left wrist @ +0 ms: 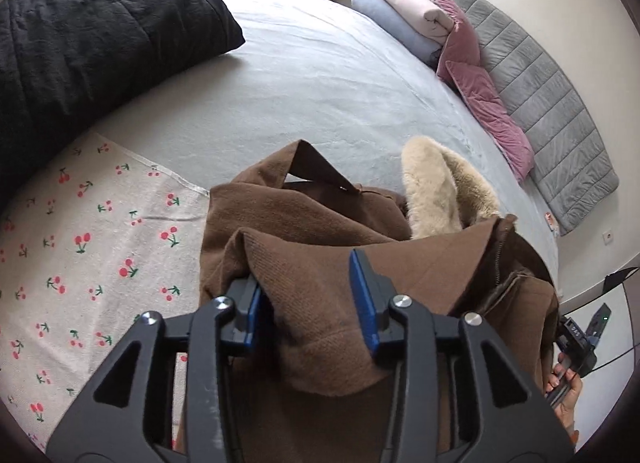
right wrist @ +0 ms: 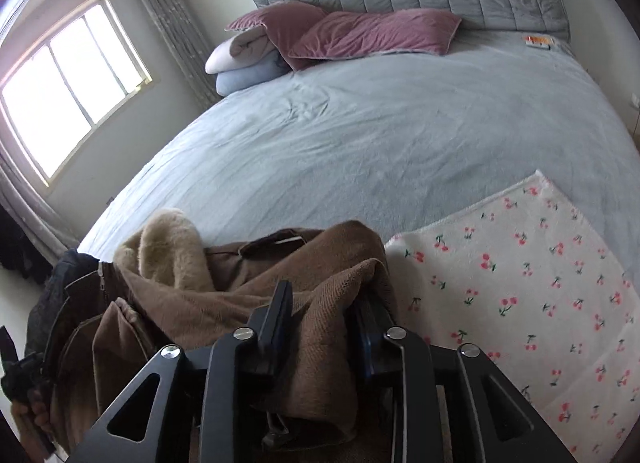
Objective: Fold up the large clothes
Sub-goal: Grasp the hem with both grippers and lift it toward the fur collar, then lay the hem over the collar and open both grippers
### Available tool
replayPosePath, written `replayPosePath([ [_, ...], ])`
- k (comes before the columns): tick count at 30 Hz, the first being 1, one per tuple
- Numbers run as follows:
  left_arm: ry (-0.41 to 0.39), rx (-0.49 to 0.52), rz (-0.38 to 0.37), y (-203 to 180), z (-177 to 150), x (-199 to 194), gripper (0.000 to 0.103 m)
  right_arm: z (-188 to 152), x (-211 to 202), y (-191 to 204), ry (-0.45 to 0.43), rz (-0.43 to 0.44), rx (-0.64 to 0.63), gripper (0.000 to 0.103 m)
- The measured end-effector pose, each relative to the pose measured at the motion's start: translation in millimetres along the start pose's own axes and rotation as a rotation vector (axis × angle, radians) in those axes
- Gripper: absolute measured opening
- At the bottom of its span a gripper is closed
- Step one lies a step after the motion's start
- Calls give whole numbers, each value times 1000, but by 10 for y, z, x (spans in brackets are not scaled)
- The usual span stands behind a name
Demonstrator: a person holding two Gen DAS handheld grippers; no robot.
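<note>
Left wrist view: my left gripper (left wrist: 312, 299) stands partly open, its blue pads astride a raised fold of the brown knitted coat with a cream fur collar (left wrist: 320, 231); the right-hand pad is clear of the cloth, so I judge nothing is gripped. The coat lies bunched directly ahead and below, at the near edge of the grey-sheeted bed (left wrist: 320, 83), with the fur collar off to the right. A white cherry-print blanket (left wrist: 80, 243) lies flat just to the left; a black quilted cover (left wrist: 92, 31) sits well beyond it. Broad bare sheet extends ahead. Right wrist view: my right gripper (right wrist: 324, 315) is likewise partly open, with a ridge of the same coat between the pads; I cannot tell whether they press on it. The coat runs leftward from here, with the collar on the window side. The cherry-print blanket touches its right edge. Both hands are equally near. I judge the open sheet ahead gives room for spreading.
</note>
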State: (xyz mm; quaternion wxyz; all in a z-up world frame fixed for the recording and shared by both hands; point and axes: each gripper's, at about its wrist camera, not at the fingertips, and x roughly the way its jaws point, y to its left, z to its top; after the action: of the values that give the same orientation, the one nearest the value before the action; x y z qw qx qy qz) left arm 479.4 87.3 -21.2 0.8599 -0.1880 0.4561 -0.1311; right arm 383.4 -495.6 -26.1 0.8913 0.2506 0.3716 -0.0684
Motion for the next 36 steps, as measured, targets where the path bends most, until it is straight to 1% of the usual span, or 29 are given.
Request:
replayPosePath([
  [2, 7, 3, -59, 48, 6, -133, 50, 7, -69, -121, -5, 58, 16, 46],
  [3, 4, 13, -72, 74, 11, -226, 57, 34, -156, -183, -22, 83, 24, 52],
  [4, -14, 31, -70, 96, 17, -337, 68, 67, -278, -247, -45, 103, 31, 59],
  [6, -87, 76, -34, 132, 40, -578, 83, 149, -536, -395, -106, 114, 46, 69],
  [7, -122, 108, -32, 156, 40, -684, 84, 176, -654, -464, -132, 121, 47, 70],
  [8, -138, 146, -22, 178, 38, -753, 84, 214, -724, -494, -140, 119, 39, 70],
  [10, -135, 230, 46, 204, 23, -773, 84, 214, -753, -524, -112, 73, -14, 71],
  [12, -111, 295, 105, 199, 13, -652, 84, 186, -649, -446, -57, 38, -86, 71],
  [13, -85, 314, 125, 181, 11, -560, 84, 175, -561, -385, -28, 36, -109, 71],
  [15, -34, 336, 140, 103, 22, -347, 84, 146, -359, -214, 20, 45, -160, 71],
  [17, -6, 346, 159, -3, 59, -145, 84, 157, -145, 21, 44, -1, -231, 71],
  [18, 5, 348, 166, -60, 83, -57, 83, 181, -37, 114, 48, -39, -260, 71],
  [19, 16, 345, 173, -113, 115, 37, 80, 214, 76, 186, 52, -88, -271, 70],
  [20, 31, 345, 180, -155, 137, 109, 77, 253, 161, 237, 57, -120, -270, 70],
  [21, 51, 345, 193, -199, 161, 188, 67, 288, 231, 275, 63, -135, -262, 70],
  [22, 63, 346, 200, -243, 183, 253, 53, 314, 305, 304, 64, -154, -245, 69],
  [23, 62, 347, 196, -284, 193, 283, 47, 338, 352, 311, 64, -170, -231, 67],
  [24, 47, 346, 200, -330, 203, 283, 37, 338, 397, 325, 62, -177, -218, 52],
  [25, 22, 342, 213, -368, 207, 258, 22, 326, 419, 335, 61, -181, -208, 26],
  [26, -10, 335, 222, -397, 206, 203, 12, 304, 403, 353, 46, -208, -210, 15],
  [27, -50, 320, 220, -412, 202, 114, 10, 279, 343, 375, 15, -225, -218, 10],
  [28, -96, 304, 221, -431, 189, 3, 9, 265, 246, 406, -27, -232, -230, 7],
  [32, -280, 278, 217, -522, 218, -445, 7, 295, -279, 503, -245, -319, -248, 6],
  [34, -399, 272, 249, -628, 304, -644, 6, 395, -457, 615, -339, -351, -256, 6],
  [36, -485, 259, 280, -722, 456, -747, 5, 558, -566, 761, -415, -366, -261, 6],
])
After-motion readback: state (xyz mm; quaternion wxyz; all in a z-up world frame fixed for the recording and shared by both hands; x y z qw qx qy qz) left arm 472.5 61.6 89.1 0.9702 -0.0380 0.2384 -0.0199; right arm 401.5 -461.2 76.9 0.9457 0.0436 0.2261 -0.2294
